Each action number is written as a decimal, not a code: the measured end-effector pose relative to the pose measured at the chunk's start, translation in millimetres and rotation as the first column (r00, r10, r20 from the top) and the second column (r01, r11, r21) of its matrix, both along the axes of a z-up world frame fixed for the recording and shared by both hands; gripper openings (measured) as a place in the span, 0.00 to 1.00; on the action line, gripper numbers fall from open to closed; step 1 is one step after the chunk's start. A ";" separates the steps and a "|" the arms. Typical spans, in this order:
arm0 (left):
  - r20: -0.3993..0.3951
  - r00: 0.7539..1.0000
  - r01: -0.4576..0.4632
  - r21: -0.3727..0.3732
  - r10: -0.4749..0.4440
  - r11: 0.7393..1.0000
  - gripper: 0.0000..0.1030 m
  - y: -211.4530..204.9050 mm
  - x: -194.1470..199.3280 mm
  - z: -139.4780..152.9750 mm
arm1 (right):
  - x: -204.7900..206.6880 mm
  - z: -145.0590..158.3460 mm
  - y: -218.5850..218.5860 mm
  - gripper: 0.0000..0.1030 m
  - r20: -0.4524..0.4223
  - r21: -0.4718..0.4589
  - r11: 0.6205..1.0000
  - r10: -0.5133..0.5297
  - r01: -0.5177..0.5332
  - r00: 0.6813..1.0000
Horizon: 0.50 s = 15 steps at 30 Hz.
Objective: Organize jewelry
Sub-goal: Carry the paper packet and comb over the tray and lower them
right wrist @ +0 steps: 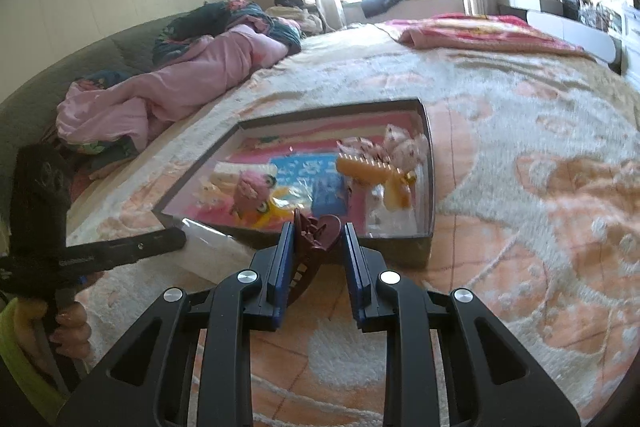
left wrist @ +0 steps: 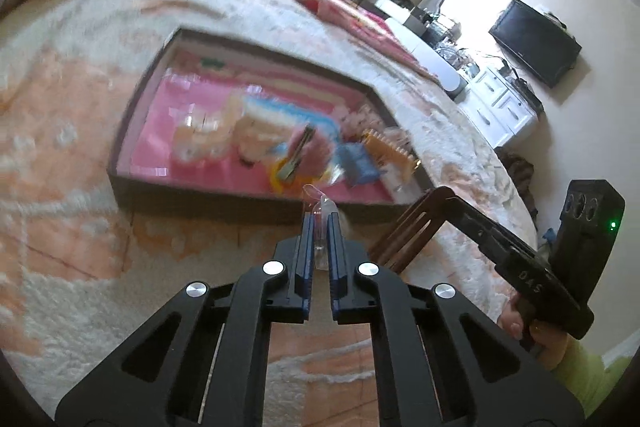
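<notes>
Bed blanket [right wrist: 520, 131]: box [right wrist: 430, 163] holds comb [right wrist: 362, 169], hair accessories.

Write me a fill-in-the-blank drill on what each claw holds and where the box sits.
1. The right claw is shut on a dark red hair ____.
2. The left claw pinches a small ____ plastic bag.
3. The shallow box of accessories rests on a ____.
4. The comb lying in the box is ____ in colour.

Missing words: clip; clear; bed; orange
</notes>
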<state>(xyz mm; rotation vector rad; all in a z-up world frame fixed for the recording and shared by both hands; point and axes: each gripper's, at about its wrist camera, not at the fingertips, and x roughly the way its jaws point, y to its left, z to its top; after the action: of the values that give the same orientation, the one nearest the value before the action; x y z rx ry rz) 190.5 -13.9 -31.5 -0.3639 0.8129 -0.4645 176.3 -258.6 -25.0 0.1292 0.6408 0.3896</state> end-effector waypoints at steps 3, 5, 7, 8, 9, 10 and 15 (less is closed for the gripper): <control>0.051 0.999 -0.001 0.043 -0.001 0.999 0.01 -6.4 1.3 21.0 | 1.8 11.0 2.9 0.23 0.029 -0.015 1.000 0.012 -0.012 0.999; 0.089 0.996 -0.001 0.075 -0.005 0.997 0.01 -10.6 2.4 32.3 | 4.8 16.7 3.2 0.23 0.041 -0.015 1.000 0.014 -0.014 0.999; 0.121 0.993 -0.003 0.100 -0.009 0.995 0.01 -14.7 4.8 43.4 | 9.7 23.2 3.1 0.23 0.052 -0.013 1.000 0.012 -0.012 0.999; 0.143 0.990 -0.013 0.122 -0.005 0.992 0.01 -17.0 6.6 49.4 | 12.0 26.1 3.1 0.23 0.058 -0.014 1.000 0.010 -0.009 0.998; 0.161 0.987 -0.021 0.141 -0.002 0.990 0.01 -18.8 9.4 53.3 | 14.5 29.6 2.7 0.23 0.066 -0.015 1.000 0.008 -0.007 0.998; 0.175 0.985 -0.024 0.154 -0.004 0.988 0.01 -20.9 12.6 58.4 | 16.8 32.6 2.2 0.23 0.074 -0.016 1.000 0.007 -0.006 0.997; 0.208 0.978 -0.050 0.194 0.009 0.980 0.01 -20.5 25.4 68.2 | 35.9 43.7 2.0 0.23 0.096 -0.034 0.999 -0.011 0.014 0.995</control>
<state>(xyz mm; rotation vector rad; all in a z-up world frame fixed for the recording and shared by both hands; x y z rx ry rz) 216.0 -34.3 36.7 -0.1393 0.6438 -0.3825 212.2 -256.6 18.7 0.0808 0.5515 0.3702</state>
